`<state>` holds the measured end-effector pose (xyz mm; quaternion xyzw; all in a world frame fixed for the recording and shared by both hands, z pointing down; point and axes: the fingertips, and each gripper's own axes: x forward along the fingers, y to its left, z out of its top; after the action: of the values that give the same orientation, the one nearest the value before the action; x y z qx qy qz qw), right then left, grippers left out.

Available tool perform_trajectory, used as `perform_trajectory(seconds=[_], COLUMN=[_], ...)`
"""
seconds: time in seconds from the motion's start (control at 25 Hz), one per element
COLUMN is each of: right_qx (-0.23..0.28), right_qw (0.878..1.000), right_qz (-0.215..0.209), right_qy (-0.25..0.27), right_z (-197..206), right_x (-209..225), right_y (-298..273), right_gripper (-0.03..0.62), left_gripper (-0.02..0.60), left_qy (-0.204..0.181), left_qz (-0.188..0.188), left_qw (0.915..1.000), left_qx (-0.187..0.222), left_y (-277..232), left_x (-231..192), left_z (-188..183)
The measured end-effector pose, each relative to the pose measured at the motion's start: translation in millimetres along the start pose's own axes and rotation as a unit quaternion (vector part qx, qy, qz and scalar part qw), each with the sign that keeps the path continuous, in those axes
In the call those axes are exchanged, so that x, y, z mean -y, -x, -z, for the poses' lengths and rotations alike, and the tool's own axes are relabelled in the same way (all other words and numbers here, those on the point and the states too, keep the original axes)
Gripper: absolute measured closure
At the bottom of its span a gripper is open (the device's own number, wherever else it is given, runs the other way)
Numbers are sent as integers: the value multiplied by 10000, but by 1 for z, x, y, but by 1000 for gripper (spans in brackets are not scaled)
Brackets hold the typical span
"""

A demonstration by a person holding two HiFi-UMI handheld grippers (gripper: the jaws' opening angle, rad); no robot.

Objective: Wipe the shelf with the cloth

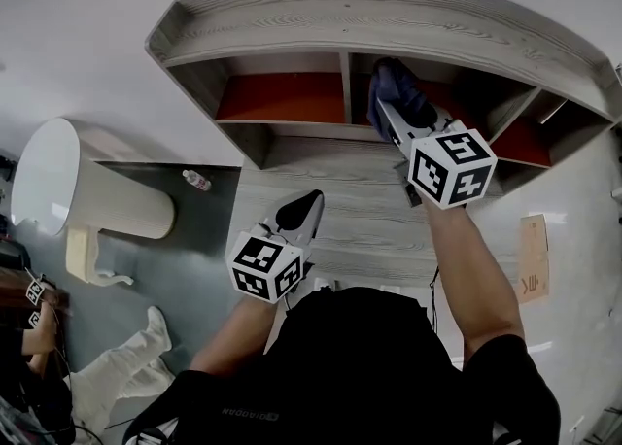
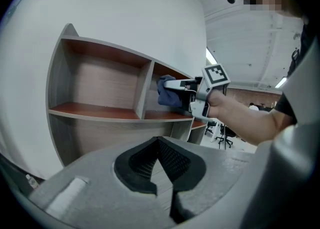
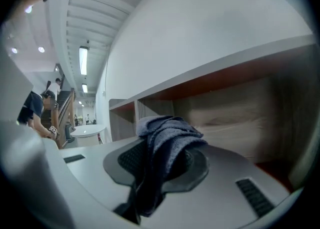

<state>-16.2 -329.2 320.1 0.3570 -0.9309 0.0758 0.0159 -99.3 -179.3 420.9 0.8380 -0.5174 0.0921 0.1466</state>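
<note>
**A:** What's nearest?

**B:** The left gripper, at 6 o'clock in the head view. Its jaws are pressed together on nothing, and it is apart from the wood-grain shelf.

**A:** And the cloth?

**B:** The blue cloth is pinched in the right gripper, up at 12 o'clock inside the middle compartment. The boards there are reddish-brown. I can't tell if the cloth touches them.

**A:** The room?

**B:** At 9 o'clock there's grey-green floor, a small bottle and a round white tabletop. Behind is a white wall.
</note>
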Motion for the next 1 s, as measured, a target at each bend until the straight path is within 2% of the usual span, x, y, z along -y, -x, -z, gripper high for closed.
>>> perform_trajectory(seconds=[0.36,0.6,1.0], right_qx=[10,98,76], right_qw=[9991,9977,9949], right_qz=[228,279,352], right_qy=[362,612,942], right_z=[-28,-46,-51], right_x=[9,12,4], right_y=[-45,-54,-59], right_gripper=[497,497,497], left_gripper=[574,574,574], left_qy=[15,23,26], left_qz=[-159,-210,-327], left_qw=[9998,9998,9993], left_qx=[96,57,155], left_y=[14,16,23], left_x=[-10,-9,-17], left_z=[3,1,-2])
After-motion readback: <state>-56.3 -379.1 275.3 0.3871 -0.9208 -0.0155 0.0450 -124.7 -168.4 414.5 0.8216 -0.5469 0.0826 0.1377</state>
